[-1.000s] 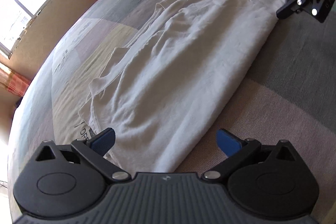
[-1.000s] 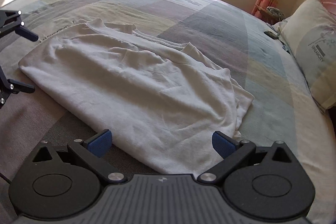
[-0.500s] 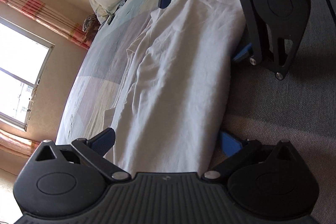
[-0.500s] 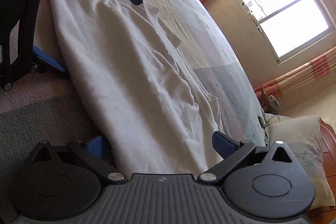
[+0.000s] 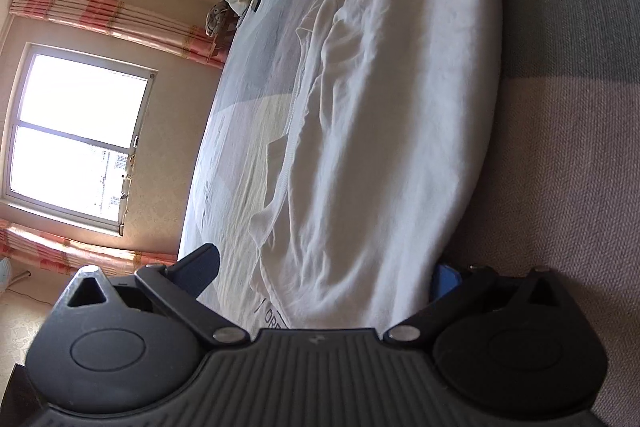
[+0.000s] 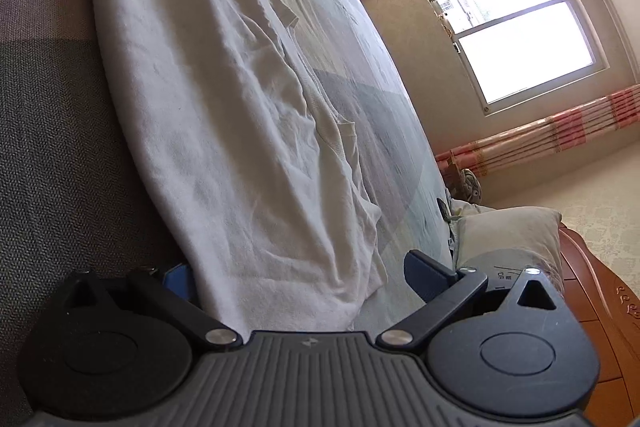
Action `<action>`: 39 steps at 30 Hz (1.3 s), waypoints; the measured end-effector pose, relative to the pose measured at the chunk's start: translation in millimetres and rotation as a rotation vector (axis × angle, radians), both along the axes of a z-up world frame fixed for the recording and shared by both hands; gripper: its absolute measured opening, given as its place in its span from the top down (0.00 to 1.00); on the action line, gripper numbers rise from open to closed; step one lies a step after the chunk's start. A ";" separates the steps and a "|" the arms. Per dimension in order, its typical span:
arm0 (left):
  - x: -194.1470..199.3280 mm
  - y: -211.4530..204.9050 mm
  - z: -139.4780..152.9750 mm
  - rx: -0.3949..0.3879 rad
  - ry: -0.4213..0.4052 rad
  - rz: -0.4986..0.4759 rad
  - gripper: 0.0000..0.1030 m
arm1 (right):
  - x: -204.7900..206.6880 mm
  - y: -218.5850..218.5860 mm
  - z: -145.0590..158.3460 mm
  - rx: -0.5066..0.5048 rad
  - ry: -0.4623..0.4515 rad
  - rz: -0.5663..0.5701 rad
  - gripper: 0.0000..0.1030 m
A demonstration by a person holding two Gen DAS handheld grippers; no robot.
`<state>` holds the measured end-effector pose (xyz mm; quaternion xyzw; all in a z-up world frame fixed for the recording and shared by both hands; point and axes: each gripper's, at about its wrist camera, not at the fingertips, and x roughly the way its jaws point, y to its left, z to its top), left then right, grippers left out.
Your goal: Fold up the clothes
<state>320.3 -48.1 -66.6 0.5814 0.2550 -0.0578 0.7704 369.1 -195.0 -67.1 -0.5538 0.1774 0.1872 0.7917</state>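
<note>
White shirt (image 5: pixel 380 115) lies lengthwise up the frame's middle on the bed (image 5: pixel 560 147). My left gripper (image 5: pixel 326 277) and right gripper (image 6: pixel 298 277) straddle its opposite ends, both spread wide, grasping nothing. Next, I judge: pinch both ends, then fold.

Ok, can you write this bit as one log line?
left tongs: open, straddling white shirt end | right tongs: open, straddling other end | no grip yet

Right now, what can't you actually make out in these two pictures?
- Left wrist view: one pad of the left hand-held gripper, hidden by the white garment.
- Right wrist view: pillow print, blocked by the right hand-held gripper.
- Both: the garment's near end, cut off by the gripper body.
</note>
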 end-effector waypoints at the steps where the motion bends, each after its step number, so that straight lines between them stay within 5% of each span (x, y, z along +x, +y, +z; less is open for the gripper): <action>1: 3.0 -5.9 0.0 -0.006 -0.005 -0.015 0.01 | 0.8 6.4 -0.1 0.004 -0.003 0.015 0.00; 9: 20.2 0.7 -2.8 0.009 0.009 -0.047 0.00 | 13.5 29.9 6.8 0.081 0.035 0.056 0.00; 16: 27.5 13.3 -5.9 0.046 0.042 -0.057 0.01 | 25.6 0.8 5.2 0.040 0.042 -0.015 0.00; 22: 28.8 2.5 -11.7 0.101 0.036 -0.101 0.01 | 13.7 33.6 -11.1 -0.095 -0.060 0.090 0.00; 28: 15.7 1.9 -15.8 0.047 0.034 -0.083 0.28 | 11.5 30.4 -10.0 -0.047 -0.017 0.071 0.08; 33: 11.6 -0.7 -17.1 0.056 0.039 -0.071 0.34 | 8.1 37.7 -13.6 -0.099 0.002 0.090 0.22; 37: 9.4 -4.2 -19.1 0.085 0.043 -0.067 0.36 | -6.0 43.9 -27.5 -0.163 -0.001 0.131 0.57; 39: 9.1 -6.0 -20.0 0.109 0.045 -0.072 0.34 | -10.1 45.3 -30.8 -0.199 -0.017 0.156 0.61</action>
